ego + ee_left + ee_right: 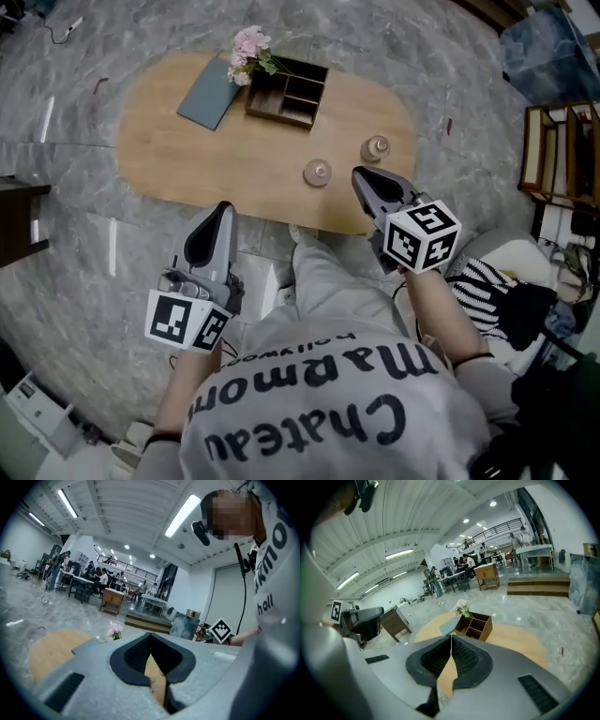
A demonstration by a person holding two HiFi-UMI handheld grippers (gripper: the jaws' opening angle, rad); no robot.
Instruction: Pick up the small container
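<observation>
Two small round lidded containers stand on the oval wooden table [169, 141] near its front edge, one [317, 172] at centre and one [376, 148] further right. My right gripper [360, 173] is shut and empty, its tip just right of the centre container and below the right one. My left gripper [223, 207] hangs off the table's front edge over the floor, also shut with nothing in it. In the left gripper view the jaws [150, 635] meet at their tips; in the right gripper view the jaws [451, 637] do the same. Neither gripper view shows the containers.
A dark wooden organizer box [288, 92] with compartments sits at the table's far side, with pink flowers [247, 51] and a grey-blue notebook [210, 94] beside it. A wooden shelf [559, 150] and a striped cloth [480, 292] are to the right. The floor is grey marble.
</observation>
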